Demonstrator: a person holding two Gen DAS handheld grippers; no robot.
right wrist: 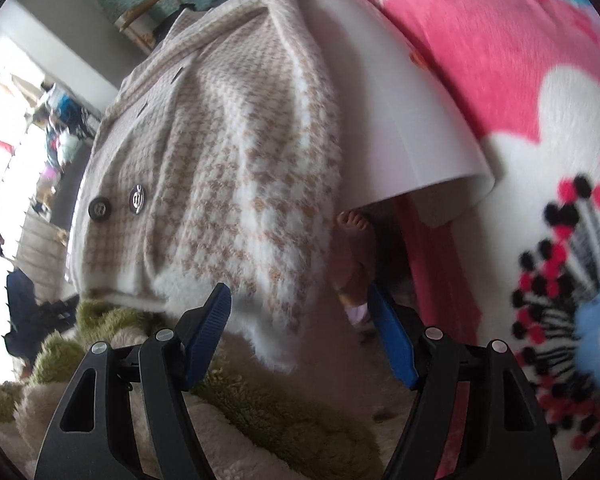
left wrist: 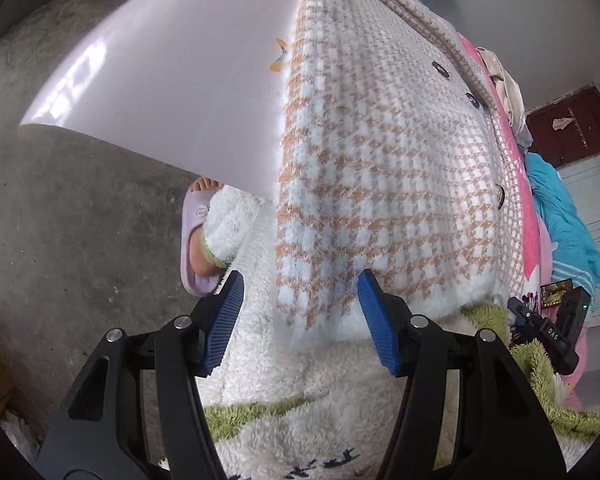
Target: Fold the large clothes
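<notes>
Left gripper (left wrist: pixel 300 320) and right gripper (right wrist: pixel 300 332) hang above the coat's (left wrist: pixel 372 168) hem, jaws apart and empty, likely poised for a fold. The checked coat lies buttoned on a white table (left wrist: pixel 172 80), hem overhanging the edge. Bare concrete floor (left wrist: pixel 60 220) left; pink blanket (right wrist: pixel 480 48) right.

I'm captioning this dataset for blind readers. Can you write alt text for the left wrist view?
A fuzzy houndstooth coat in tan and white lies on a glossy white table, its hem hanging over the near edge. The left gripper hangs before the hem, jaws open and empty.
</notes>
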